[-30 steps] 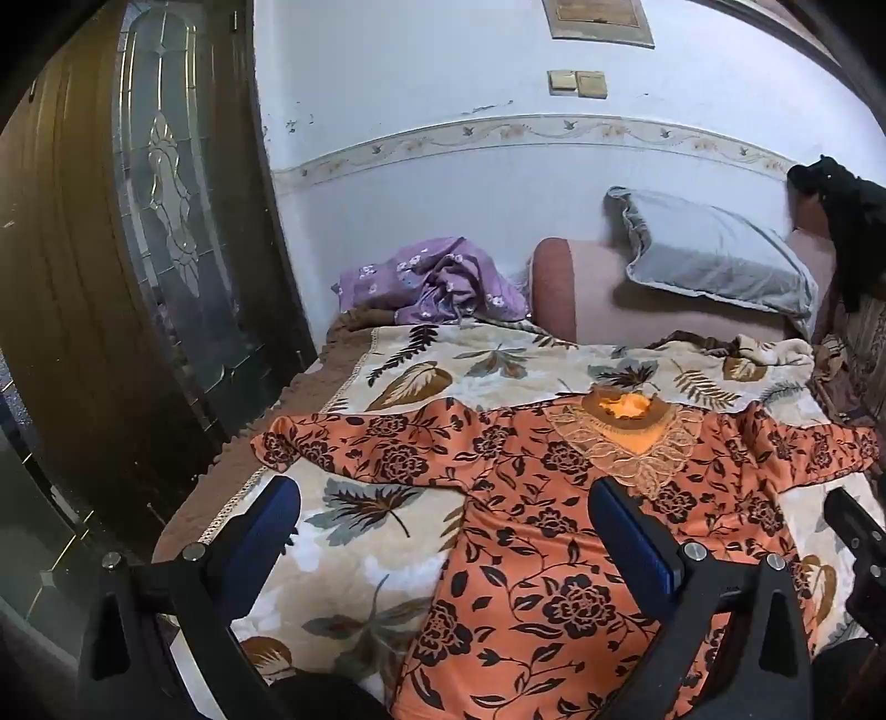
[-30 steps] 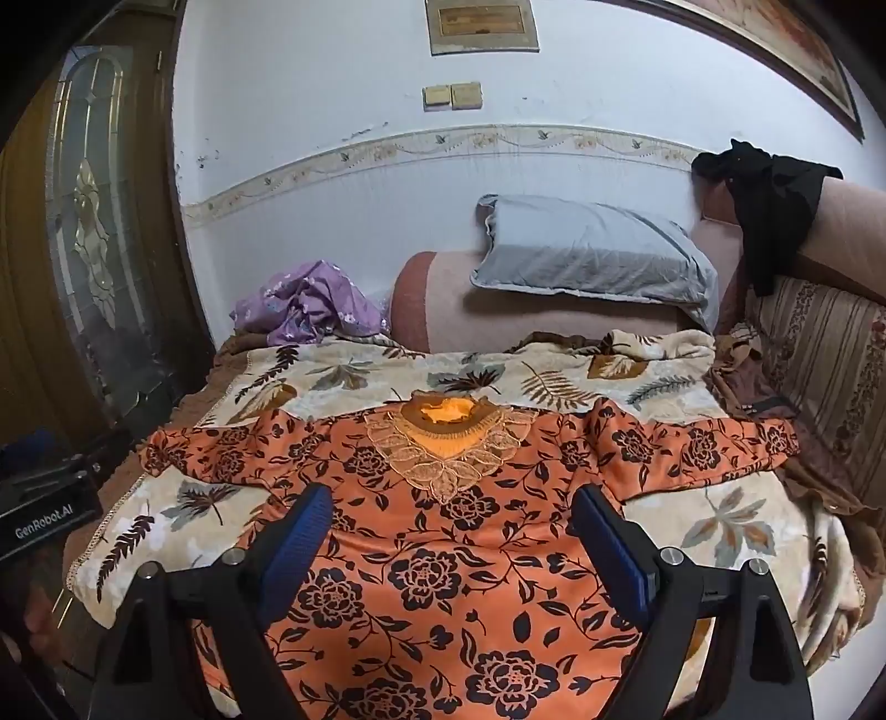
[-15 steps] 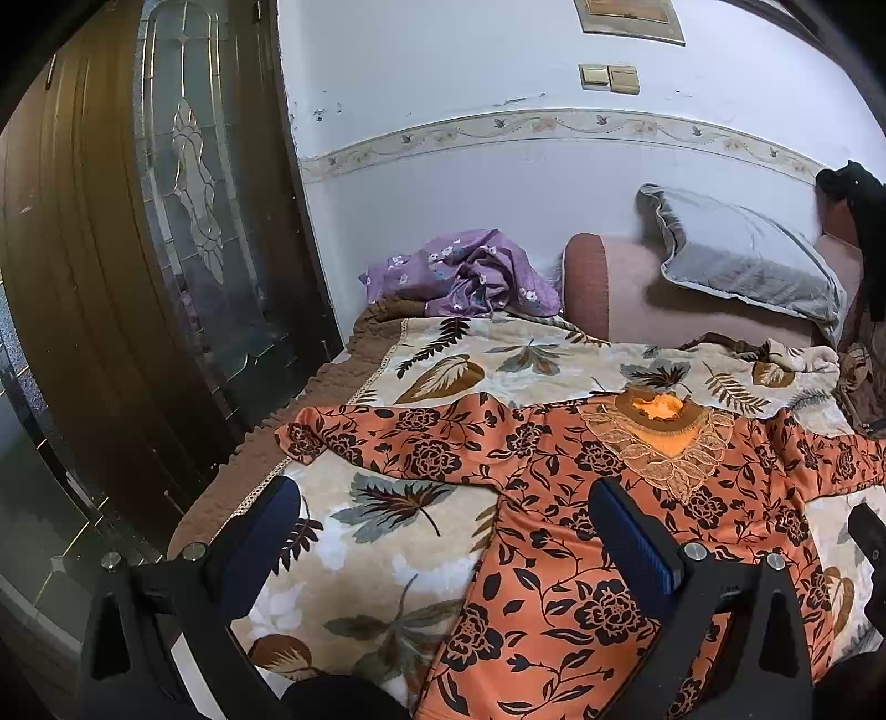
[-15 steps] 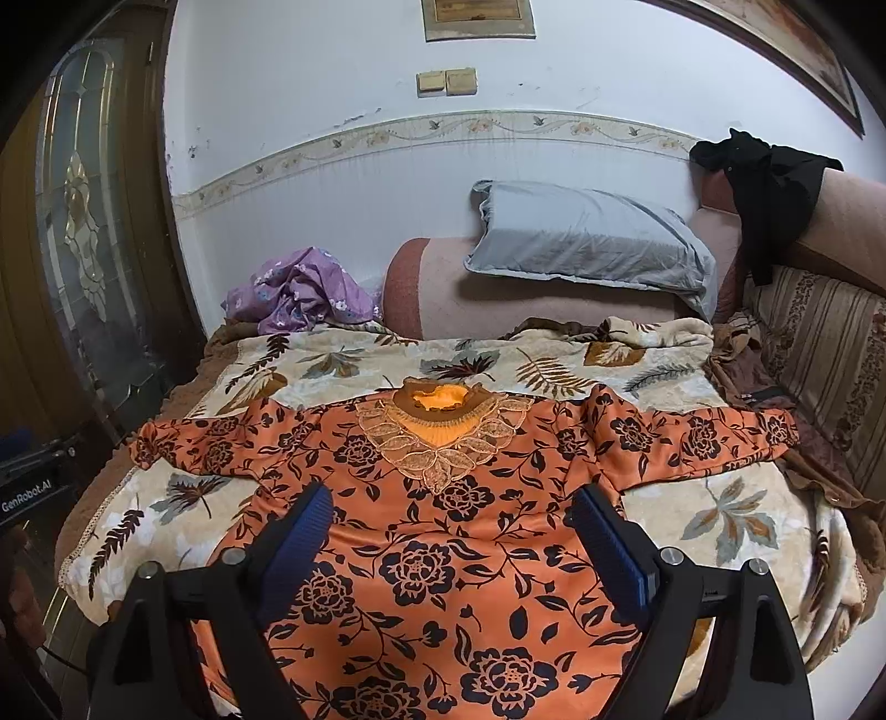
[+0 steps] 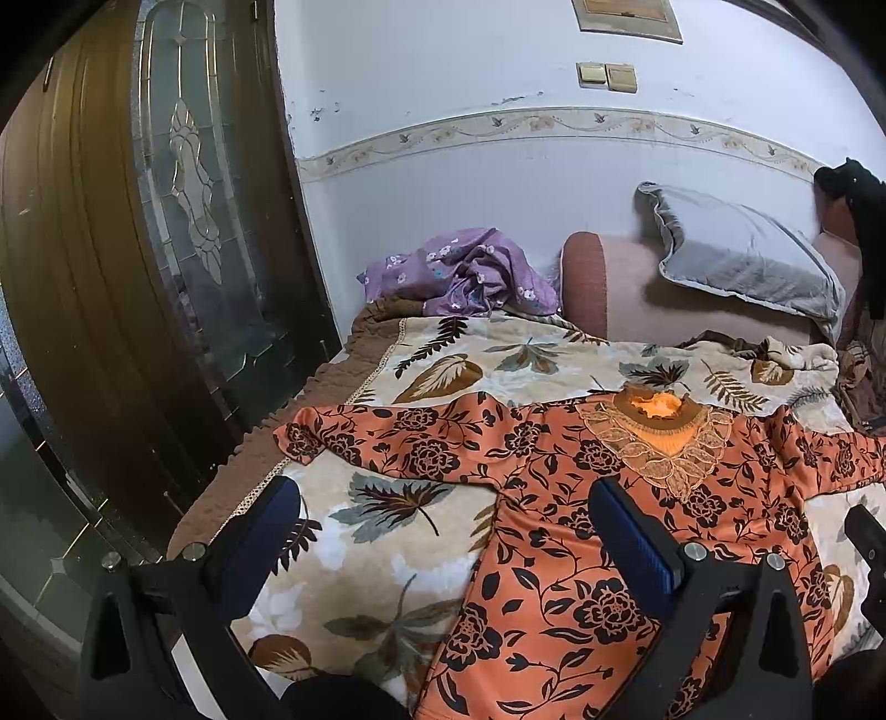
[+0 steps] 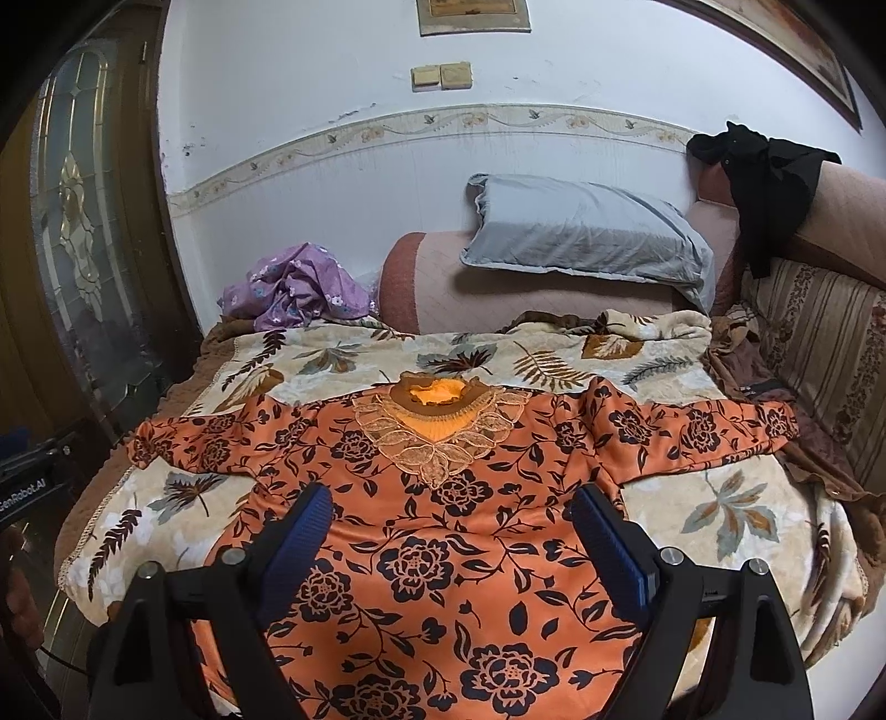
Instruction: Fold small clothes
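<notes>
- Lying flat on the leaf-print blanket [image 6: 736, 498] is one orange floral top [image 6: 443, 526], front up, its two sleeves spread out to either side and its lace-trimmed neckline [image 6: 437, 407] toward the back of the bed.
- Two grippers are in play — the left gripper [image 5: 443, 526] sits above the top's left side and the blanket beside it, jaws wide apart and holding nothing; one blue-padded finger is over the blanket, the other over the orange fabric.
- The right gripper [image 6: 451, 526] is over the middle of the top, below the neckline, its two fingers also spread wide with only cloth showing between them; neither gripper visibly touches the garment.
- One crumpled purple floral cloth [image 6: 299, 288] lies at the far left corner of the bed, well apart from the top.
- One grey pillow [image 6: 587, 232] rests on the pink bolster [image 6: 498, 304] against the wall.
- One black garment [image 6: 769, 177] hangs over the sofa back [image 6: 847, 210] on the right.
- Two wall switches [image 6: 442, 76] sit side by side under one picture frame [image 6: 473, 14]; one wooden door with a glass panel [image 5: 188, 183] stands at the left.
</notes>
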The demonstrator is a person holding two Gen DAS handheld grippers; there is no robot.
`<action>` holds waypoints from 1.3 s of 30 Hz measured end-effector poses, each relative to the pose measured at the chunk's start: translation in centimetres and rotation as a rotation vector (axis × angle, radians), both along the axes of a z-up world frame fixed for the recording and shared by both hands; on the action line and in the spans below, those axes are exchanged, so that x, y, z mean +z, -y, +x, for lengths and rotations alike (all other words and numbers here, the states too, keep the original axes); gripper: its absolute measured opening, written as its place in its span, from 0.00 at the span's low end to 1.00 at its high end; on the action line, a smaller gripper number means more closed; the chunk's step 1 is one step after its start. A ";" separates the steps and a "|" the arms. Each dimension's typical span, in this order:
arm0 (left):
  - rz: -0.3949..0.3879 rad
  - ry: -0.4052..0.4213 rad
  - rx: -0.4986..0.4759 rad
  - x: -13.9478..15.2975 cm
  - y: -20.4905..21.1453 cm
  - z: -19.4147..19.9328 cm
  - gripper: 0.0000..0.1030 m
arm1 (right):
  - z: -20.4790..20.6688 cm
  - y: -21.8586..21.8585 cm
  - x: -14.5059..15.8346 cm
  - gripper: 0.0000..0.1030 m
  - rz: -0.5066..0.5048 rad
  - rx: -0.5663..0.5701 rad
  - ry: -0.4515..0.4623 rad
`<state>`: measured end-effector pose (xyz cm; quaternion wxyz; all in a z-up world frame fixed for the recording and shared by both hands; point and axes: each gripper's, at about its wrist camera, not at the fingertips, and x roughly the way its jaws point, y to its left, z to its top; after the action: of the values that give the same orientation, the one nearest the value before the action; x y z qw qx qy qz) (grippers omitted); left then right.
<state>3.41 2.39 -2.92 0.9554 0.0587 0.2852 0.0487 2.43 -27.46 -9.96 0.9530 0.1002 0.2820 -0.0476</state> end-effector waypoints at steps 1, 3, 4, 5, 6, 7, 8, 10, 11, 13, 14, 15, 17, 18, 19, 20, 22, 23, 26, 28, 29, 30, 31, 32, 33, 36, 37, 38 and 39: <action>0.002 0.000 0.001 0.0 0.1 0.0 1.00 | 0.0 0.0 0.0 0.88 0.005 -0.002 -0.001; 0.003 0.000 0.001 0.0 0.2 0.0 1.00 | -0.1 0.1 0.0 0.88 0.012 -0.003 -0.003; 0.003 -0.001 0.001 0.0 0.1 0.0 1.00 | -0.1 0.1 0.0 0.88 0.008 -0.005 -0.002; 0.002 -0.001 0.001 0.0 0.0 0.0 1.00 | -0.1 0.1 -0.1 0.88 0.005 -0.007 -0.002; 0.002 -0.003 0.001 0.0 0.1 0.0 1.00 | -0.1 0.1 -0.1 0.88 0.003 -0.006 -0.003; 0.001 -0.002 0.001 -0.1 0.0 -0.1 1.00 | -0.1 0.0 -0.1 0.88 0.002 -0.006 -0.005; 0.002 -0.002 -0.001 -0.1 0.0 -0.1 1.00 | -0.2 0.0 -0.1 0.88 0.003 -0.006 -0.004; 0.001 -0.002 -0.001 -0.1 0.0 -0.1 1.00 | -0.1 0.0 -0.1 0.88 0.002 -0.006 -0.005; 0.000 -0.001 -0.001 -0.1 0.0 -0.2 1.00 | -0.1 0.0 -0.2 0.88 0.002 -0.005 -0.007; 0.003 -0.001 0.001 -0.1 0.0 -0.2 1.00 | -0.1 -0.1 -0.3 0.88 -0.002 -0.007 -0.010; 0.002 -0.002 0.001 -0.2 0.0 -0.2 1.00 | -0.1 -0.2 -0.3 0.88 -0.003 -0.008 -0.013; 0.001 -0.004 0.001 -0.2 0.0 -0.2 1.00 | -0.1 -0.2 -0.4 0.88 -0.002 -0.008 -0.017; -0.003 -0.007 -0.001 -0.3 -0.1 -0.3 1.00 | -0.1 -0.2 -0.5 0.88 0.004 -0.007 -0.023; -0.001 -0.008 -0.001 -0.3 0.0 -0.3 1.00 | 0.0 -0.1 -0.5 0.88 0.005 -0.008 -0.024; 0.000 -0.009 -0.001 -0.4 -0.1 -0.3 1.00 | 0.0 -0.2 -0.5 0.88 0.005 -0.008 -0.024; -0.002 -0.011 -0.002 -0.4 -0.1 -0.3 1.00 | 0.0 -0.2 -0.5 0.88 0.004 -0.006 -0.025; -0.005 -0.014 -0.003 -0.5 -0.1 -0.3 1.00 | 0.0 -0.3 -0.5 0.88 0.000 -0.002 -0.027; -0.005 -0.015 -0.003 -0.5 -0.1 -0.3 1.00 | 0.0 -0.3 -0.6 0.88 0.000 -0.001 -0.027; -0.006 -0.018 -0.006 -0.6 -0.1 -0.1 1.00 | 0.1 -0.5 -0.6 0.88 -0.004 0.003 -0.027; -0.005 -0.016 -0.007 -0.5 -0.1 -0.2 1.00 | 0.1 -0.5 -0.5 0.88 -0.005 0.002 -0.025; -0.006 -0.015 -0.007 -0.5 -0.1 -0.1 1.00 | 0.1 -0.5 -0.5 0.88 -0.007 0.002 -0.024; -0.008 -0.014 -0.008 -0.5 -0.1 -0.2 1.00 | 0.1 -0.4 -0.4 0.88 -0.007 0.002 -0.023; -0.008 -0.013 -0.009 -0.4 -0.1 -0.2 1.00 | 0.0 -0.4 -0.4 0.88 -0.007 -0.001 -0.022; -0.006 -0.012 -0.010 -0.4 0.0 -0.2 1.00 | 0.0 -0.4 -0.4 0.88 -0.006 -0.002 -0.022; -0.003 -0.011 -0.010 -0.4 0.0 -0.2 1.00 | 0.0 -0.3 -0.4 0.88 -0.004 -0.003 -0.022; -0.003 -0.013 -0.013 -0.4 0.1 -0.2 1.00 | -0.1 0.0 -0.3 0.88 -0.001 -0.010 -0.021; -0.003 -0.014 -0.014 -0.4 0.1 -0.2 1.00 | -0.2 0.1 -0.3 0.88 0.001 -0.011 -0.021; -0.003 -0.014 -0.014 -0.4 0.1 -0.2 1.00 | -0.2 0.1 -0.2 0.88 0.003 -0.013 -0.020; -0.003 -0.014 -0.014 -0.5 0.1 -0.2 1.00 | -0.2 0.2 -0.2 0.88 0.005 -0.015 -0.020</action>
<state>3.16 2.31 -3.37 0.9538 0.0595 0.2917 0.0411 2.20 -27.68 -10.17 0.9495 0.1039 0.2908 -0.0551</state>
